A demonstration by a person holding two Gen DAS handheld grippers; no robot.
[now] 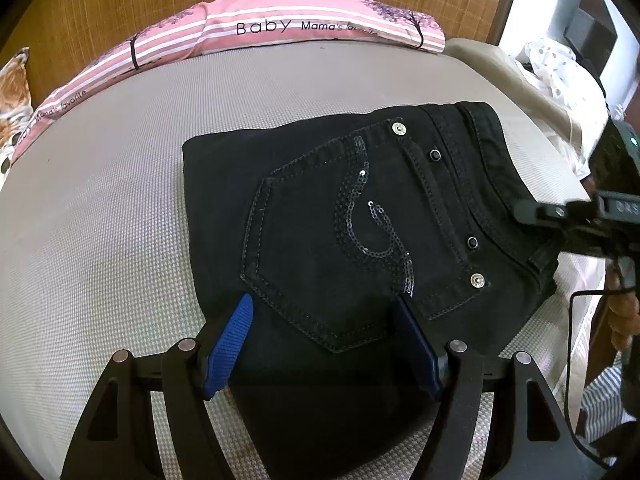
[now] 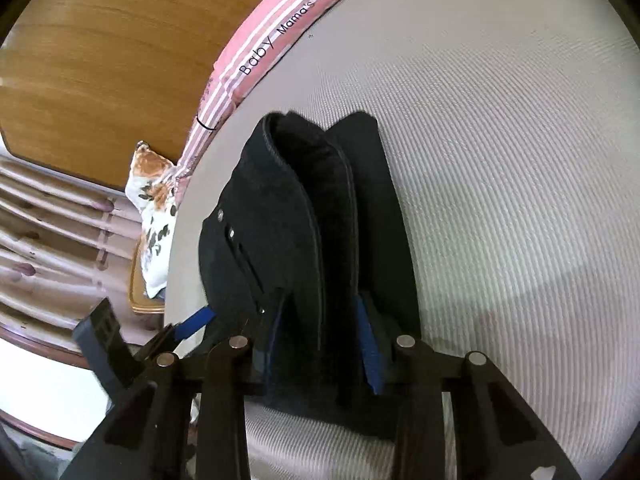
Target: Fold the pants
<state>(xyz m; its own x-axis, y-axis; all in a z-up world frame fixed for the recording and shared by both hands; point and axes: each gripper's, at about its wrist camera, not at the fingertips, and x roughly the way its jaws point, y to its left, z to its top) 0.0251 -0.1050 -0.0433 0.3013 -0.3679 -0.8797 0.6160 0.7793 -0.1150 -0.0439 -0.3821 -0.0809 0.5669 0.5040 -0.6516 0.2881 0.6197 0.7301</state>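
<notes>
1. Pants, black with a sequinned back pocket, lie folded into a thick stack on the grey mattress, waistband toward the right edge.
2. Right gripper pinches the waistband end, its blue pads on either side of the layers, probably to keep the stack together.
3. Left gripper sits spread over the near edge, pads apart, gripping nothing.
4. Pink pillow lies along the headboard, well apart.

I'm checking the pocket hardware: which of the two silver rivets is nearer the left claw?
The silver rivet at the pocket's lower corner; the other silver rivet sits farther up the black jeans.
</notes>
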